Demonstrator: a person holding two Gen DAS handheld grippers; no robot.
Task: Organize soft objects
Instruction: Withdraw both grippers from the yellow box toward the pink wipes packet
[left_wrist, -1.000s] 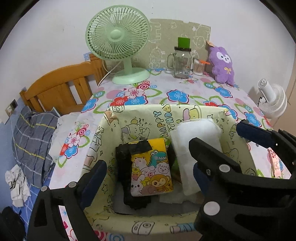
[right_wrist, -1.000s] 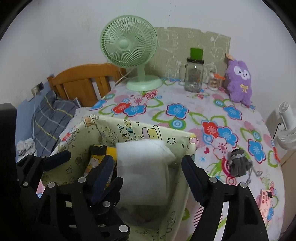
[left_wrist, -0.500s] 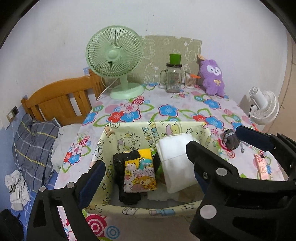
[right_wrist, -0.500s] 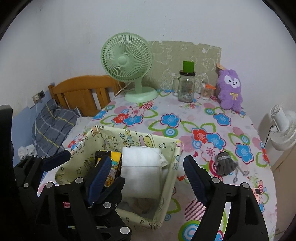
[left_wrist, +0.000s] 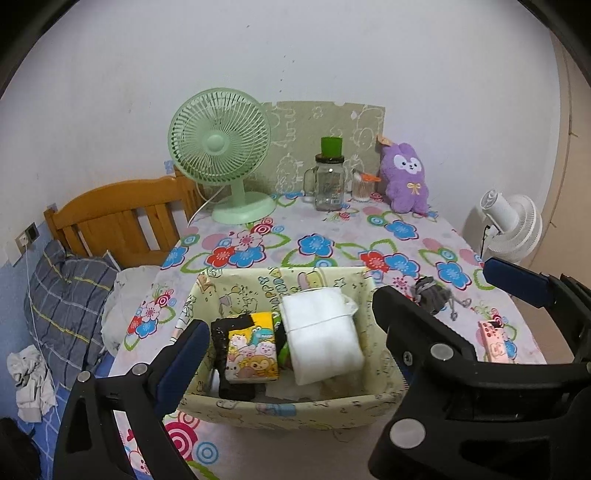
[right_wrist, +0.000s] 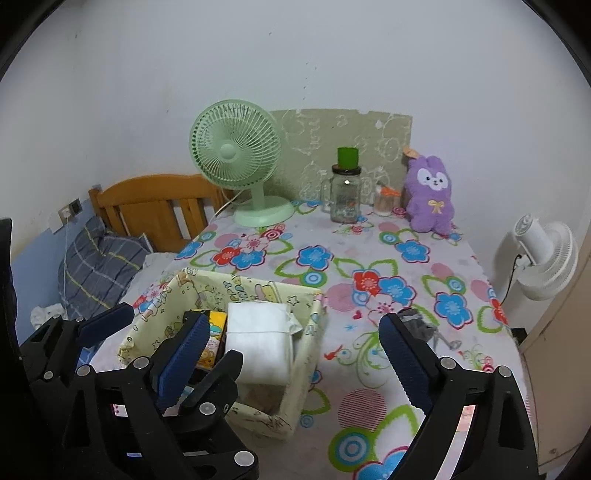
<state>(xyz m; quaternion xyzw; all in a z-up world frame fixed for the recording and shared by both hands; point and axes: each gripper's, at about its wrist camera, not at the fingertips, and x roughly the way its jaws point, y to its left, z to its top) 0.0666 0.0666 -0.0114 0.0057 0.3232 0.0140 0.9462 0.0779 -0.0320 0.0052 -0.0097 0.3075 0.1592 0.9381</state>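
Your left gripper (left_wrist: 288, 354) and right gripper (right_wrist: 291, 350) both hover above fabric basket (left_wrist: 295, 410), jaws spread wide, holding nothing. Basket lettering partly reads "HAPPY".

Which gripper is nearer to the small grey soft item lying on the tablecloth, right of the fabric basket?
Right. The right gripper has one finger just beside the grey item, basket-side. The left gripper is open over the basket, farther away.
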